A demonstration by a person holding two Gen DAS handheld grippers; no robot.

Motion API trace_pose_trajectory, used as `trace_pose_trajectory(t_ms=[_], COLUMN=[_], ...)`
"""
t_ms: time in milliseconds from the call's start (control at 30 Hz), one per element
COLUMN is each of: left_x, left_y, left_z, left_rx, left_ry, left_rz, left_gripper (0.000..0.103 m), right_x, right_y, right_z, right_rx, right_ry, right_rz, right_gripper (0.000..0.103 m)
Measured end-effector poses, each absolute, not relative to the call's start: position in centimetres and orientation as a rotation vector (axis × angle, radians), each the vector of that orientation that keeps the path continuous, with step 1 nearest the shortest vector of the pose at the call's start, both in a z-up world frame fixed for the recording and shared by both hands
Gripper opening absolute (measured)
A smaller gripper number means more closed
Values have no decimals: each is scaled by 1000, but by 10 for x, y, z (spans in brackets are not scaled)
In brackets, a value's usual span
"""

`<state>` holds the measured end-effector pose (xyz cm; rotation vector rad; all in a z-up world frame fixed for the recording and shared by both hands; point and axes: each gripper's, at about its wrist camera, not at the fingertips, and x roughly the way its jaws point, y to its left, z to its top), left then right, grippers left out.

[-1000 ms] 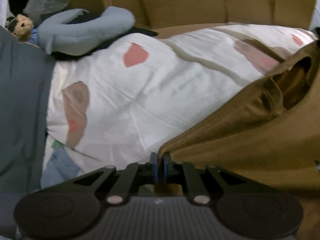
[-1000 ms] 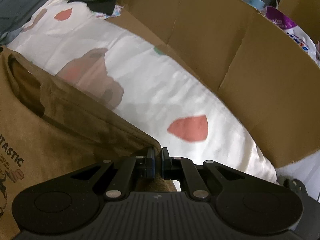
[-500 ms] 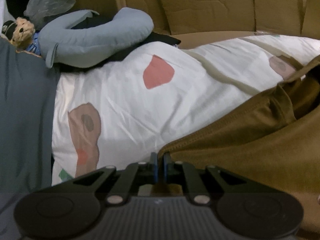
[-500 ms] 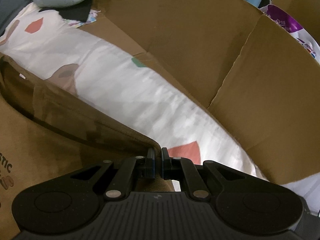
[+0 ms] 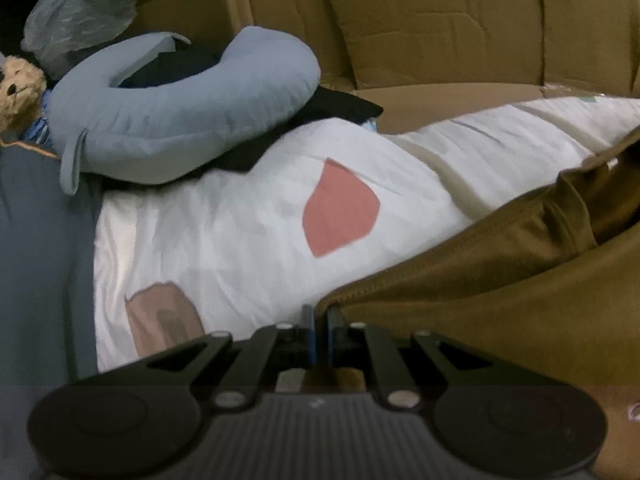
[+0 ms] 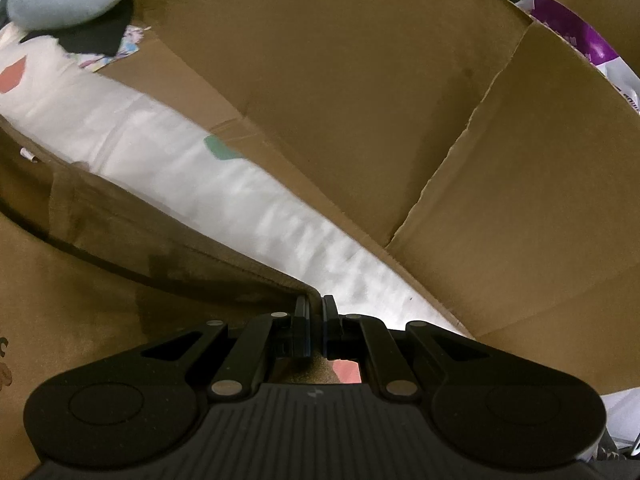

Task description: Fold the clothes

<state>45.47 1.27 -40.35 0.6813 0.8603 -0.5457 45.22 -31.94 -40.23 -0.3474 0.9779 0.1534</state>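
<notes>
A brown T-shirt point(image 5: 500, 300) lies spread over a white bed sheet point(image 5: 240, 232) with pink and brown patches. My left gripper point(image 5: 319, 312) is shut on the shirt's stitched edge at one corner, the cloth running off to the right. In the right wrist view the same brown T-shirt point(image 6: 100, 280) fills the lower left, with a bit of print at the far left edge. My right gripper point(image 6: 316, 302) is shut on its other corner, where the hem comes to a point between the pads.
A grey-blue U-shaped pillow point(image 5: 180, 120) and a teddy bear point(image 5: 18, 92) lie at the sheet's far left. A cardboard wall point(image 6: 380, 100) stands close behind the sheet. A grey blanket point(image 5: 36, 260) borders the left side. A purple and white bag point(image 6: 580, 40) sits behind the cardboard.
Both grippers have carried the shirt's edge across the sheet toward the cardboard wall. The pillow and the cardboard now look closer, and less white sheet shows beyond the hem.
</notes>
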Motion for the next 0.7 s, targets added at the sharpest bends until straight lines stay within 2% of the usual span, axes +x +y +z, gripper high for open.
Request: trace_pose_trajectory(t_ms=[400,500,533,567,633,700], left_x=[475,477,476,474,469,463], left_y=[7,9,11,12,17,23], left_z=[-436,-432,-428,-424,-417,-409], left_rx=[674,665,666,666,668,667], left_ry=[963,976,975,970,957,945], left_rz=[-495,-504,-510,-512,-526,-546], left_gripper=[9,12,18,26,30,30], right_x=[489,491,490,488,481,472], right_y=[-317,-322,-323,-324,-326,-327], right_z=[-432,-439,-436,-433,-421,-408], right_rx=[-273,-219,-211,-206,-211,-206], right_ry=[1039,1046,1044,1041,1017,996], right_rz=[125,106,103,105,133,172], right_gripper=[4,14,24,29,33,38])
